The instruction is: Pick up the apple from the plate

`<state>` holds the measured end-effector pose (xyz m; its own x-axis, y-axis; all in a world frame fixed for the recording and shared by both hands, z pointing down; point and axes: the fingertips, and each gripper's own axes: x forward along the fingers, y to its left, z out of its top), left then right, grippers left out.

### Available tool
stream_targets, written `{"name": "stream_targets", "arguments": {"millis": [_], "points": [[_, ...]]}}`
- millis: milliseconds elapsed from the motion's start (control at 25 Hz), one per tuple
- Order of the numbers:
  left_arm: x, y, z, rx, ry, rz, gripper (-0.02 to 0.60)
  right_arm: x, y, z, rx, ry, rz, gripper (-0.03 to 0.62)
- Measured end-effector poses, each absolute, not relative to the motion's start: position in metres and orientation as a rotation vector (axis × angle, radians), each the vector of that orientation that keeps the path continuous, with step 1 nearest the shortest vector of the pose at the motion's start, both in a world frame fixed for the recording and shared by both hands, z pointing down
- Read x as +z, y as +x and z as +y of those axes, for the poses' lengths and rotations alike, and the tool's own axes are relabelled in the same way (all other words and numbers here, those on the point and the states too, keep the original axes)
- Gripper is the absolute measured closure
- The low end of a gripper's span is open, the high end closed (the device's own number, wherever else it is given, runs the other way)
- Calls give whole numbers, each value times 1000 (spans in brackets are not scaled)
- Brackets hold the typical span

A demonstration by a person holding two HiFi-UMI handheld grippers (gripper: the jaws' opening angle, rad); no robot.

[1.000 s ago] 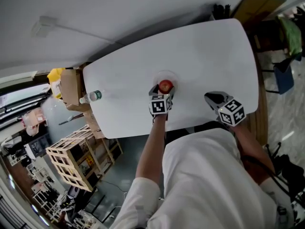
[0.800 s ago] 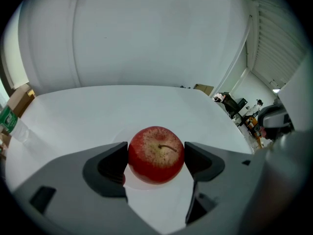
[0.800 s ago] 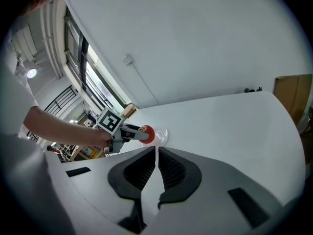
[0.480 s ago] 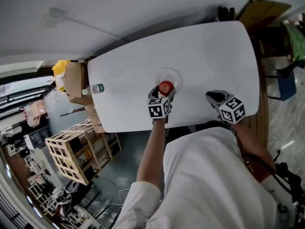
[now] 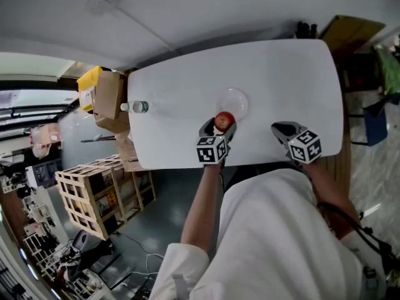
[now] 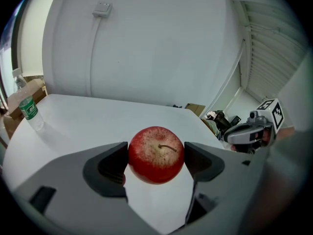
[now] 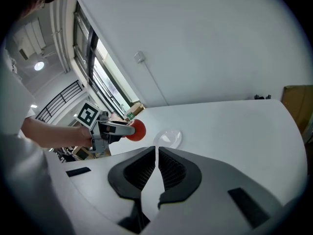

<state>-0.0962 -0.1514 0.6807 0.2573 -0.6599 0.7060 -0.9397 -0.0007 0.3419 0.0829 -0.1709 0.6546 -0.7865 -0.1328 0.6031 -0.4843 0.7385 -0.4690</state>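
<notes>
Pinching the apple (image 6: 156,154) across its middle for security, I'm holding it clear of the plate (image 5: 234,101) in my left gripper (image 5: 219,127); my right gripper (image 7: 156,154) is idling, jaws together.

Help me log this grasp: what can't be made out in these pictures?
Label on the bottle: too small to read in any view.
The plate: absent from the left gripper view, off-frame or behind the apple.
Where the left gripper touches the apple: hidden by the apple's curve.
How high the apple hangs over the table: no view settles it.
</notes>
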Motion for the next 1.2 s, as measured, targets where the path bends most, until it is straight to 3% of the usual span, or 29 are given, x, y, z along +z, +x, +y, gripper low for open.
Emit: {"name": "stream_targets", "arguments": {"millis": [720, 1200], "points": [[624, -115, -59, 342, 1886, -1411, 219, 611, 53, -82, 733, 606, -2444, 551], [600, -81, -35, 320, 1983, -1333, 219, 590, 74, -53, 682, 743, -2471, 551]]}}
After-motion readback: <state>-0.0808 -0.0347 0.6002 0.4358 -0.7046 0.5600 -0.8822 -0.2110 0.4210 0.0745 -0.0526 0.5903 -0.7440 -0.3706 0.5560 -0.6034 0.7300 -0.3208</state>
